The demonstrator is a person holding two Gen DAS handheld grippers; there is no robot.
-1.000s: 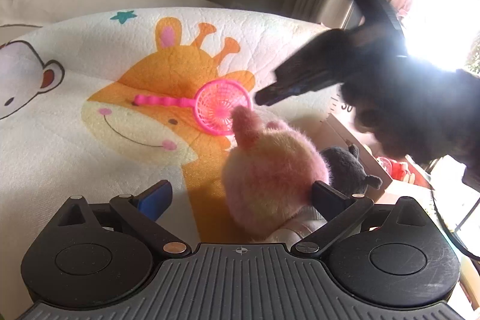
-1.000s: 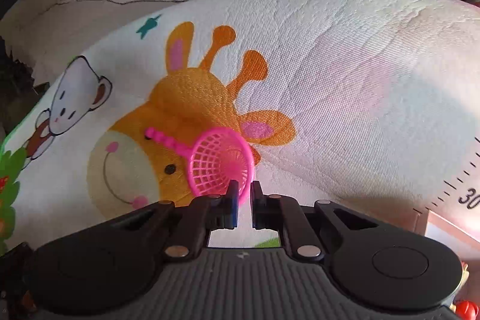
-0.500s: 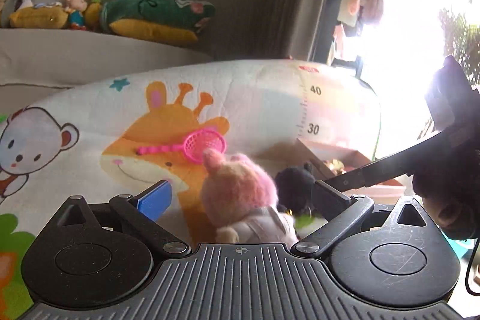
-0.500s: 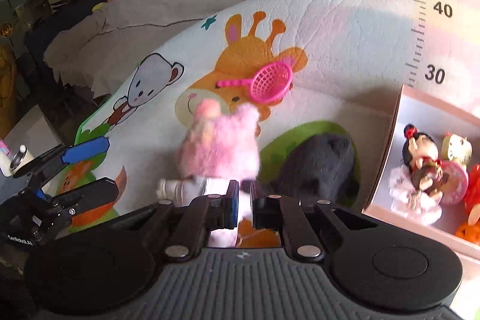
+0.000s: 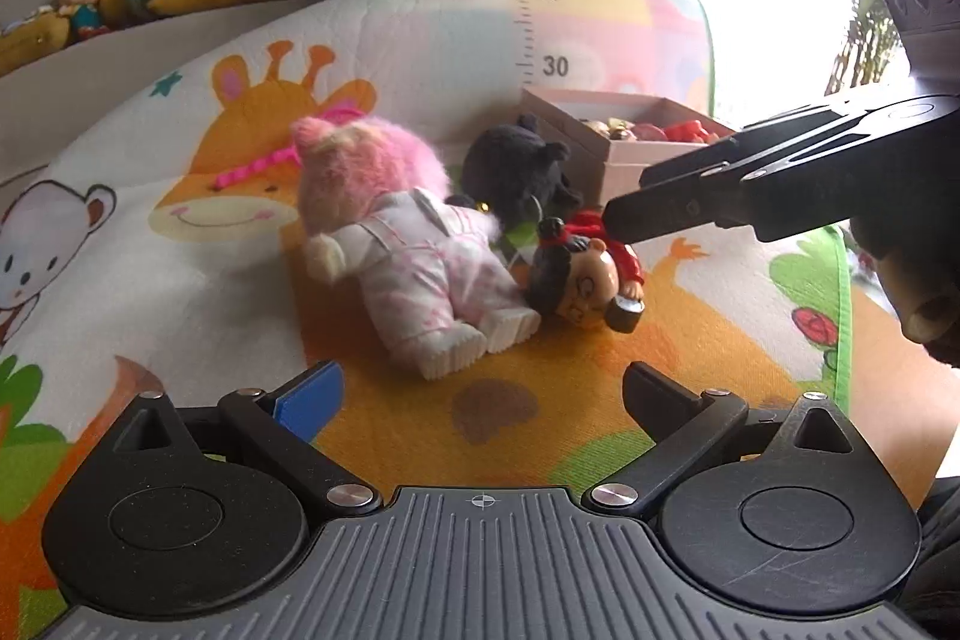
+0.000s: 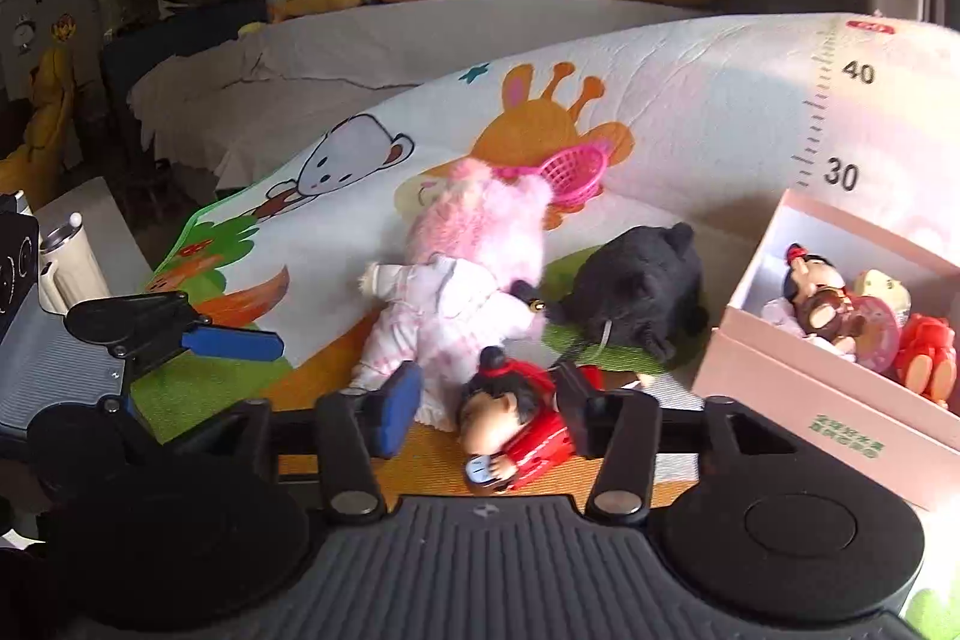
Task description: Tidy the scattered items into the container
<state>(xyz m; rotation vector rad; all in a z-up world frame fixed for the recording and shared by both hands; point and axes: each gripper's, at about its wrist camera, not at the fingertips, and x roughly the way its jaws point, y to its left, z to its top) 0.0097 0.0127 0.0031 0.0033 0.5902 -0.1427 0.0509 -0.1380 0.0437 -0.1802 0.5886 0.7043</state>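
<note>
Right gripper [image 6: 489,397] spread wide, its fingers either side of a glossy hard-plastic doll [image 6: 510,418] in red lying on the printed quilted mat [image 6: 690,100]; contact not discernible. Left gripper [image 5: 480,394] also wide open, empty, low over the mat. Fuzzy pink plush [image 6: 474,268] and black plush [image 6: 636,289] lie touching; pink mesh net [image 6: 570,172] behind; pink cardboard box [image 6: 798,394], holding figurines, just right.

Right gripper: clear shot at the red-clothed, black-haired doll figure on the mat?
Probably yes. The right gripper is open with the red-clothed, black-haired doll figure between its fingers; nothing lies over it, though the pink plush in pyjamas sits close beside.
</note>
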